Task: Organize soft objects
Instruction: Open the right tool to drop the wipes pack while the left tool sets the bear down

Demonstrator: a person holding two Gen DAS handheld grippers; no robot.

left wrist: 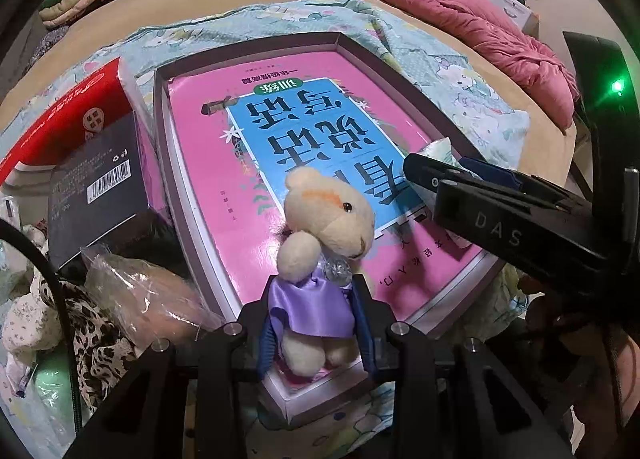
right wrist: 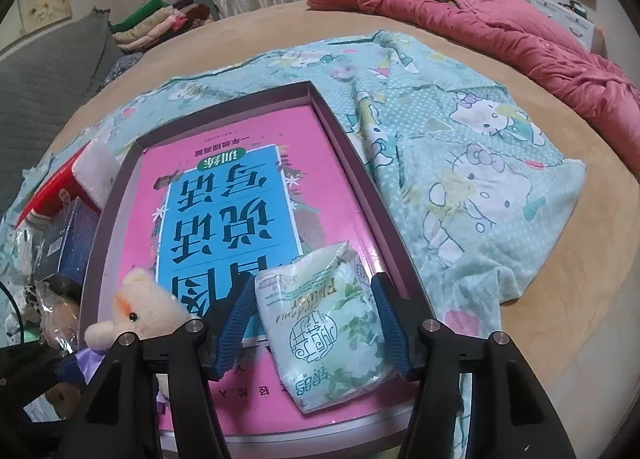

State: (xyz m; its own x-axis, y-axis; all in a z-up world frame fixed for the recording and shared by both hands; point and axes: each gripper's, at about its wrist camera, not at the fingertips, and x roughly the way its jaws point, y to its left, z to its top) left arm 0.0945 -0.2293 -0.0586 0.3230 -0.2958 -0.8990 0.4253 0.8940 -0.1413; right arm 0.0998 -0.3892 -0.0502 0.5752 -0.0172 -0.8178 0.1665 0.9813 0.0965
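we see the left hand-held gripper point(left wrist: 316, 323) clamped on a cream plush toy point(left wrist: 320, 243) in a purple satin dress, over the near edge of a shallow box point(right wrist: 352, 163). inside lies a pink book point(right wrist: 240, 187) with large chinese characters on blue. the right hand-held gripper point(right wrist: 314, 323), marked "das", stands part-open around a tissue pack point(right wrist: 320, 323) printed "flower", its pads not clearly pressing.

Black claw point(right wrist: 314, 323), ribbed blue pads point(right wrist: 236, 323).
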